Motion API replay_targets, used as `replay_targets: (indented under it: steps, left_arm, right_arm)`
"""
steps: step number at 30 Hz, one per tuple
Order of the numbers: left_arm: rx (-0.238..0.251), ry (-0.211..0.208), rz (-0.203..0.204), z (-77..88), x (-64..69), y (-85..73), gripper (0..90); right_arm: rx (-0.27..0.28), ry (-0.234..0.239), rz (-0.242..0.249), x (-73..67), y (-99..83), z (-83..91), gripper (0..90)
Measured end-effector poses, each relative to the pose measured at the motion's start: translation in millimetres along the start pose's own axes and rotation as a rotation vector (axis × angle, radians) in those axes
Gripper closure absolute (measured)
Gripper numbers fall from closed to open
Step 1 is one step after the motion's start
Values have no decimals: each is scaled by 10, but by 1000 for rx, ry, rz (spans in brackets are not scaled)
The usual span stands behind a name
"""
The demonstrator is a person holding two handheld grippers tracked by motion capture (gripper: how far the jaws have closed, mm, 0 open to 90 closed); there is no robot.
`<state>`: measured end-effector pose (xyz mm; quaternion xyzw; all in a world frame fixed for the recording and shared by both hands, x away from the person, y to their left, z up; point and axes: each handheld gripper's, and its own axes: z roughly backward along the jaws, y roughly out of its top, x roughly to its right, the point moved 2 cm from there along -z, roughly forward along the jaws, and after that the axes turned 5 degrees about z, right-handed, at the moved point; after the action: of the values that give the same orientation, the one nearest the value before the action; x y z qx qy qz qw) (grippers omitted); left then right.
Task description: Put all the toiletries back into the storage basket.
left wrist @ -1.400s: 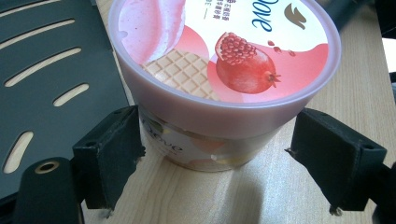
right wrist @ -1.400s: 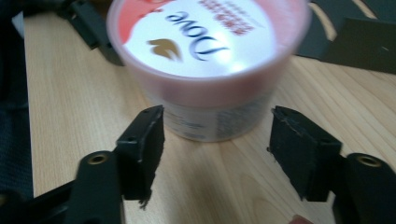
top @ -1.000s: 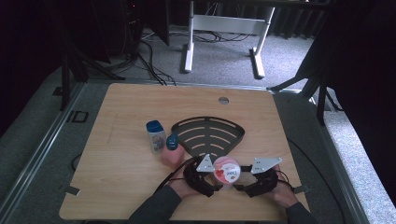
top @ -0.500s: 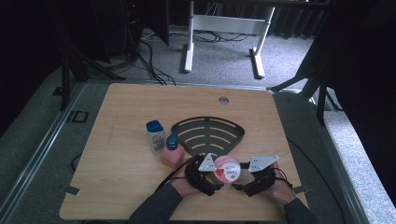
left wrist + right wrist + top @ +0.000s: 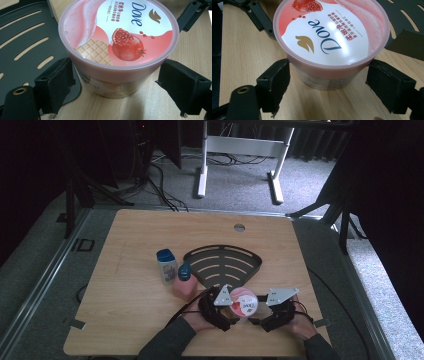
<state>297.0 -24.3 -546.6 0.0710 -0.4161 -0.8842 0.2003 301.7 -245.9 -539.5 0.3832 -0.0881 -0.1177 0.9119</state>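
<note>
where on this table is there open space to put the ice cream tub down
Bare wood lies left of the blue-capped bottle, across the far strip between the dark slotted tray and the round table hole, and right of the tray. It is crowded near the front edge, where the left gripper and right gripper flank the tub beside the pink bottle.

A light wooden table (image 5: pixel 130 310) with rounded corners has a small round grommet hole (image 5: pixel 239 227) near its far edge. Left of a dark fan-shaped slotted tray (image 5: pixel 225 262) lying flat at the centre, a clear bottle with a blue cap (image 5: pixel 166 266) stands just beside a pink bottle with a dark blue cap (image 5: pixel 184 281). Beyond the table, a white metal desk frame (image 5: pixel 240 150) and black cables (image 5: pixel 160 185) rest on grey carpet.
</note>
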Motion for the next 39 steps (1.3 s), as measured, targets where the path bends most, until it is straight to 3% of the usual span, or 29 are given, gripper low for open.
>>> replay_targets:
  steps: [39]
  left_arm:
    - [1,20,-6,79,-61,215,125]
  right_arm:
    - [26,-26,8,96,125,134,191]
